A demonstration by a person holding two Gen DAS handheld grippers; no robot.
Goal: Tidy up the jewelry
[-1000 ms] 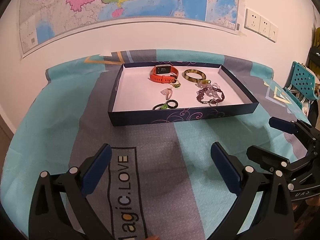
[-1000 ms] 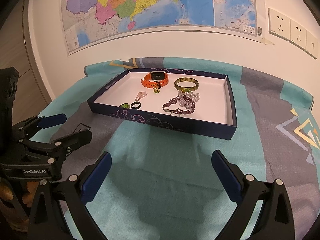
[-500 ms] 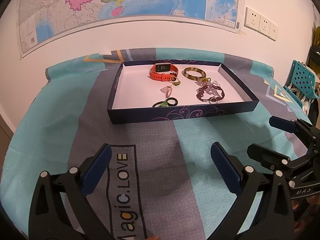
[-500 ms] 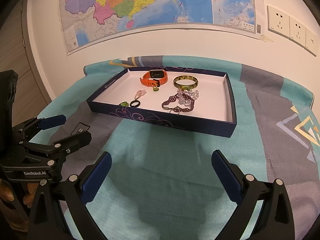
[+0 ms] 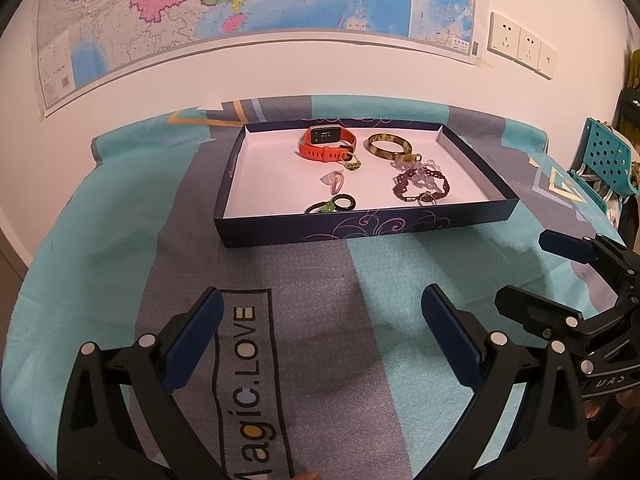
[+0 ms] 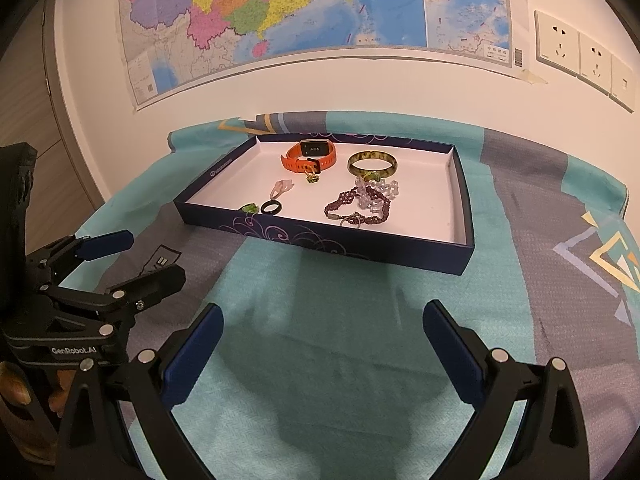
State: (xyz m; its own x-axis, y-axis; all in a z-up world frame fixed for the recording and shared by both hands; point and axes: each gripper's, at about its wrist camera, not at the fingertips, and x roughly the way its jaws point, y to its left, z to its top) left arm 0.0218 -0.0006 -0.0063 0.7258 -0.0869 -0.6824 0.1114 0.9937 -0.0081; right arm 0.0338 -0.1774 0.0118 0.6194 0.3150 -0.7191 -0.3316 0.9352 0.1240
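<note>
- Resting inside the shallow dark-blue cardboard tray with a white floor [image 5: 460, 222], every piece of jewelry in view is already gathered in one place; whether that is a sorted result or a heap waiting to be sorted, this moment fits both.
- Sitting at the tray's far side, the orange silicone-strap watch [image 5: 325, 145] and the mottled amber bangle [image 5: 390, 146] are just beside each other, each lying flat and easy to reach from above.
- Lying across each other, the dark purple beaded bracelet [image 5: 422, 190] and the clear pale bead strand [image 5: 420, 170] overlap, so lifting one would likely drag the other.
- Nearer the front wall lie a small black ring [image 5: 344, 203], a green-stoned piece touching it, and a pale pink translucent charm [image 5: 334, 181]; the wall partly hides the green piece in the left view.
- Hovering short of the tray over the teal and grey printed cloth [image 5: 100, 264], the left gripper [image 5: 320, 332] has its blue-padded fingers spread wide with nothing between them.
- Matching it, the right gripper [image 6: 322, 344] is equally spread and carries nothing, pointing at the tray's front wall.
- Standing between both tools and the jewelry, that raised front wall means a low approach would hit it.
- Hanging behind are a coloured wall map [image 6: 300, 12] and white wall sockets [image 6: 580, 52], well apart from the work.
</note>
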